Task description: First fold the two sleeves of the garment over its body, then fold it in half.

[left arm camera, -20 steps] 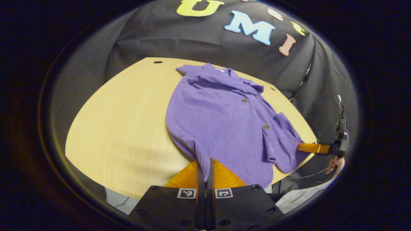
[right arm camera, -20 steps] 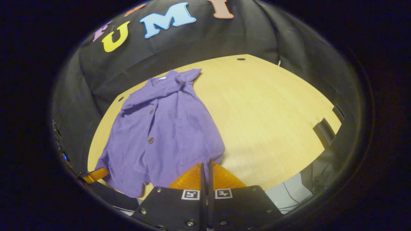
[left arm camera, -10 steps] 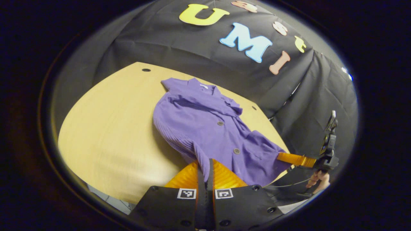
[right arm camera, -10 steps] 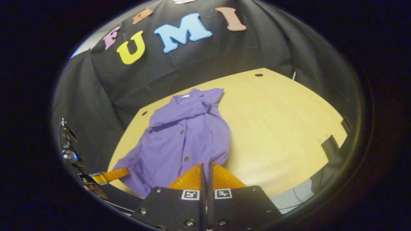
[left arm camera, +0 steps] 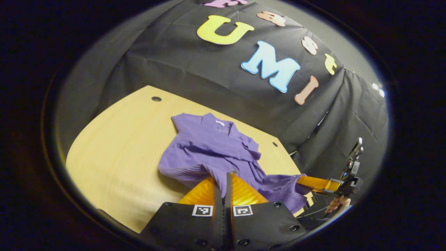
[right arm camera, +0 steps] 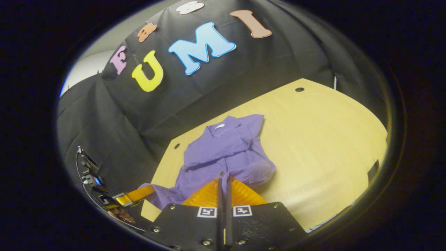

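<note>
Since a second ago we have lifted the purple cardigan's hem off the wooden table toward its collar. Our left gripper and right gripper each stay clamped on a hem corner, so the half-fold seems underway.

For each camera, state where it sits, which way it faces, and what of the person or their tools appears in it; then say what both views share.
Left gripper view: rides the left tool, looking along its shut fingers over the purple garment toward the booth wall; the right tool and a hand appear at right.
Right gripper view: rides the right tool, facing the same garment and wall; the left tool and its hand appear at lower left.
Shared: garment, wooden table, wall.
</note>
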Available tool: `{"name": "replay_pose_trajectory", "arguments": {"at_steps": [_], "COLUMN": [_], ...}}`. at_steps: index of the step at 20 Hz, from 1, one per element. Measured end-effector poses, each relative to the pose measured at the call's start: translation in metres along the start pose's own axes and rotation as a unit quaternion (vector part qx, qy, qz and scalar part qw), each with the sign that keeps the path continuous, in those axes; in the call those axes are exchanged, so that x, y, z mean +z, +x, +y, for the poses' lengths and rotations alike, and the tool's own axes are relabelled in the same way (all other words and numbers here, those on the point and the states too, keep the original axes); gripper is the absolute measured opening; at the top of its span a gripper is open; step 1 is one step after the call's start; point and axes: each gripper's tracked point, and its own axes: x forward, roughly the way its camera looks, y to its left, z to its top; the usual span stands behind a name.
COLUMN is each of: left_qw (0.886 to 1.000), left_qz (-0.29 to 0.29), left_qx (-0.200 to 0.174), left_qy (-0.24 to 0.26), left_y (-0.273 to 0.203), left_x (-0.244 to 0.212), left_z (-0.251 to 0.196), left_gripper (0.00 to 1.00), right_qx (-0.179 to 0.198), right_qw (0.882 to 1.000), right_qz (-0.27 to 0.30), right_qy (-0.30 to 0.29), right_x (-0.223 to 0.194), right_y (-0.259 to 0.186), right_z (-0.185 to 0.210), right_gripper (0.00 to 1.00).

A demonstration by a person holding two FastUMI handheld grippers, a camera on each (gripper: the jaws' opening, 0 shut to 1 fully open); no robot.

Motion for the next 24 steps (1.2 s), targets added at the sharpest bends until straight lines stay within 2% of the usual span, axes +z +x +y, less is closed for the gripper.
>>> {"name": "replay_pose_trajectory", "arguments": {"at_steps": [6,11,16,24], "left_qw": [0.999,0.998,0.994,0.988], "left_qz": [-0.039,-0.064,-0.105,-0.126], "left_qx": [0.006,0.012,0.039,0.092], "left_qy": [0.004,0.001,0.002,-0.007], "left_y": [0.054,0.103,0.15,0.221], "left_x": [0.072,0.126,0.184,0.234], "left_z": [-0.007,-0.009,0.009,0.056], "left_gripper": [0.07,0.07,0.06,0.07], "right_qx": [0.029,0.031,0.032,0.025], "right_qw": [0.999,0.998,0.997,0.997], "right_qz": [-0.023,-0.045,-0.068,-0.074], "right_qy": [0.019,0.019,0.017,0.013], "right_x": [0.061,0.114,0.166,0.223], "right_y": [0.043,0.079,0.128,0.213], "right_z": [0.005,-0.006,-0.016,-0.042], "right_gripper": [0.02,0.02,0.02,0.02]}}
